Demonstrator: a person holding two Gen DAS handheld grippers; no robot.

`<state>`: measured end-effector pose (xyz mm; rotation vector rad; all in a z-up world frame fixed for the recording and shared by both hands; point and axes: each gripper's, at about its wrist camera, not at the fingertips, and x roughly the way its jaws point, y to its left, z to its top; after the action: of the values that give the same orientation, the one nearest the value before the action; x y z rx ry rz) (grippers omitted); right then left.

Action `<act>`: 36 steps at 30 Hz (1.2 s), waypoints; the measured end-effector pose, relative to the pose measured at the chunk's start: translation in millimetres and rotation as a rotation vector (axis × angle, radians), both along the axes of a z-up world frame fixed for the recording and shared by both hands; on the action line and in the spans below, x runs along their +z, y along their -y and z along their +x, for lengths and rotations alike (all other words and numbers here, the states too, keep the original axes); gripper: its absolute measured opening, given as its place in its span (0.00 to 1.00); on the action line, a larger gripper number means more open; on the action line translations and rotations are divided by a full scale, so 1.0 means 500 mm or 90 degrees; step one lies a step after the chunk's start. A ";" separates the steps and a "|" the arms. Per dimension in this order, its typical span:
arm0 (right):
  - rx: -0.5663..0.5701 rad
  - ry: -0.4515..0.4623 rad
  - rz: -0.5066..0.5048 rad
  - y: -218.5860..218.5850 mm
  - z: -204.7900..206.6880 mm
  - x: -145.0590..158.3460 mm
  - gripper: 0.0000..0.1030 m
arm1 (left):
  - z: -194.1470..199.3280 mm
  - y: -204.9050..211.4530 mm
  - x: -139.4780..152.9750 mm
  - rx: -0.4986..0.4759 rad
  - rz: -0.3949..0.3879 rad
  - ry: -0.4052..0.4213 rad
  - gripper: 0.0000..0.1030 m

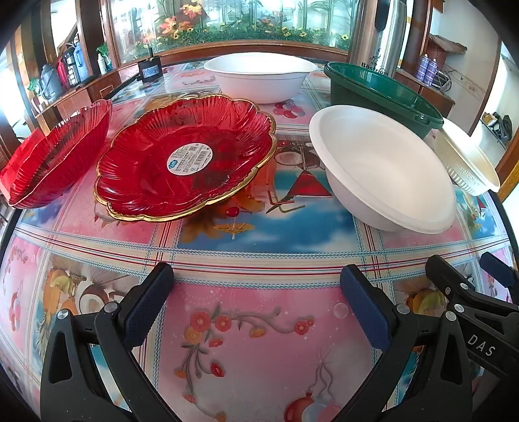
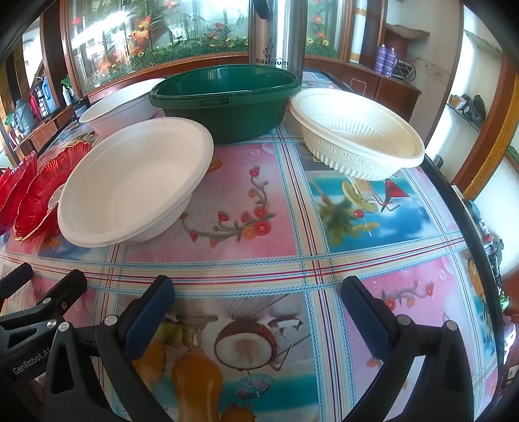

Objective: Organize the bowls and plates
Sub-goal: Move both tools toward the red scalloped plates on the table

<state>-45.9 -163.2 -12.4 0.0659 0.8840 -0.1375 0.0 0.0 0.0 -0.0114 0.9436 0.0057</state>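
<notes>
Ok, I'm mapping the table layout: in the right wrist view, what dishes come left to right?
Red scalloped plates → near white bowl → green bowl → cream patterned bowl.

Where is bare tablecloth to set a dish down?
Free: the near strip between both open grippers, left gripper, right gripper, and the near white bowl; also between that bowl and the cream bowl. Crowded: behind, around the green tub and red plates.

A worktop [image 2: 292,201] covered in glossy floral and fruit-print oilcloth fills the foreground. Beyond its far edge runs a curved wooden-framed glass cabinet [image 1: 227,22] holding artificial flowers, lit by bright daylight. A white wall with wooden shelves [image 2: 464,110] stands past the right edge.
</notes>
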 end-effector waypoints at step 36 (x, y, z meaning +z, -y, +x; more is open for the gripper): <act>0.153 0.099 0.018 -0.194 -0.090 0.142 1.00 | -0.091 -0.209 0.103 0.023 -0.003 0.026 1.00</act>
<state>-90.7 -66.0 58.9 -0.0042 0.7330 0.1030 -45.7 104.2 51.6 -0.0324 0.9031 0.0369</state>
